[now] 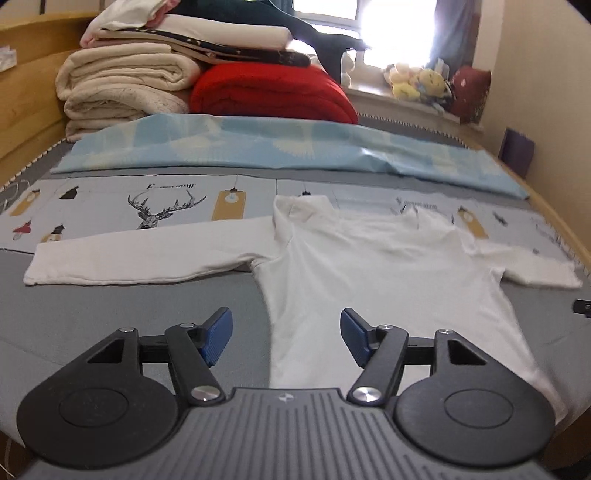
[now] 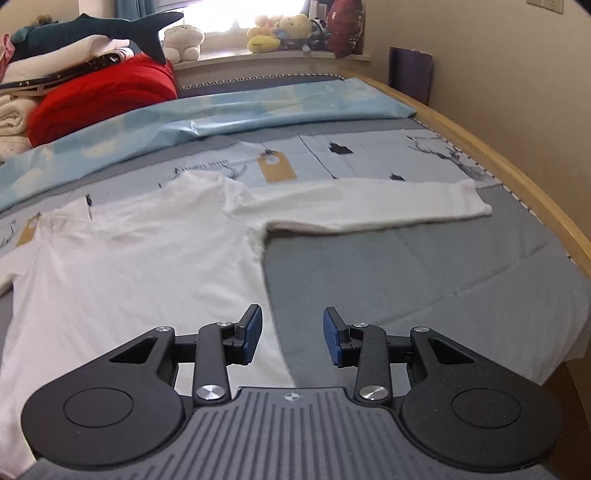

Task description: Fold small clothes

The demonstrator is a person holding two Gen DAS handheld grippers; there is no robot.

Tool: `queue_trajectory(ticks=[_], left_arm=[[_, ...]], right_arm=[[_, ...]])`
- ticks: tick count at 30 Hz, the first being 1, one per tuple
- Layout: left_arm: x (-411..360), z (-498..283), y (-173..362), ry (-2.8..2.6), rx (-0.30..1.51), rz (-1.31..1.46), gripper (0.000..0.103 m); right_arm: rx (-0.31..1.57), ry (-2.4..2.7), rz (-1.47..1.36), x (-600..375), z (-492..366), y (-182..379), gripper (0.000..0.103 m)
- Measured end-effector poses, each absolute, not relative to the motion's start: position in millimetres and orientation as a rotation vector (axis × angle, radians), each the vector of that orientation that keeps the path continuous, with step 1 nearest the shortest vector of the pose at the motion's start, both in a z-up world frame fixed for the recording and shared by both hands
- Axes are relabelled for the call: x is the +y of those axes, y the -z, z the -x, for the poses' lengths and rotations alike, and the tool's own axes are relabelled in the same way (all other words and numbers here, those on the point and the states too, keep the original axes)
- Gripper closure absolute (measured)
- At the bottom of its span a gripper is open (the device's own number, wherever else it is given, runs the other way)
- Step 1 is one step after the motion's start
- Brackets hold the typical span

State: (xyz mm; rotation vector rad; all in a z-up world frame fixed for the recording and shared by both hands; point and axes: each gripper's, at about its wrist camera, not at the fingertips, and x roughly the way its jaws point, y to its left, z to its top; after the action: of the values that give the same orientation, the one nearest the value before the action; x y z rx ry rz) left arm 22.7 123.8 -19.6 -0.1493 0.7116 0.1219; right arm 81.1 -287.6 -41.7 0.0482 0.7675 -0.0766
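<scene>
A small white long-sleeved top point(image 1: 369, 273) lies flat on the grey bed cover, collar toward the far side and both sleeves spread out sideways. My left gripper point(image 1: 286, 338) hovers above the top's lower left edge, open, with nothing between its blue pads point(image 1: 218, 339). In the right wrist view the same top point(image 2: 129, 266) fills the left half, its right sleeve point(image 2: 369, 210) stretched toward the bed's wooden edge. My right gripper point(image 2: 291, 336) hangs over the top's lower right edge, open and holding nothing.
A light blue quilt point(image 1: 280, 147) lies across the bed beyond the top. Folded cream blankets point(image 1: 122, 92) and a red blanket point(image 1: 273, 92) are stacked at the far left. Plush toys point(image 2: 280, 33) line the windowsill. The wooden bed frame point(image 2: 535, 184) runs along the right.
</scene>
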Motion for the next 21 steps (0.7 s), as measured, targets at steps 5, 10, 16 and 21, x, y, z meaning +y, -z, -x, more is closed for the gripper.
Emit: queue_trajectory(ticks=[5, 10, 16, 21], left_arm=[[125.3, -25.3, 4.3, -0.174, 0.668, 0.135, 0.034], [131.2, -33.7, 0.6, -0.214, 0.624, 0.094, 0.036], [134.6, -43.5, 4.2, -0.229, 0.632, 0.072, 0.053], [140.4, -55.0, 9.2, -0.193, 0.690, 0.072, 0.063]], right_arm=[[0.714, 0.053, -0.059, -249.5, -101.5, 13.4, 0.065], [0.648, -0.008, -0.054, -206.1, -126.0, -14.4, 0.065], [0.710, -0.161, -0.027, -150.5, -171.0, -11.5, 0.065], [0.719, -0.211, 0.013, -129.6, -183.1, 18.4, 0.065]])
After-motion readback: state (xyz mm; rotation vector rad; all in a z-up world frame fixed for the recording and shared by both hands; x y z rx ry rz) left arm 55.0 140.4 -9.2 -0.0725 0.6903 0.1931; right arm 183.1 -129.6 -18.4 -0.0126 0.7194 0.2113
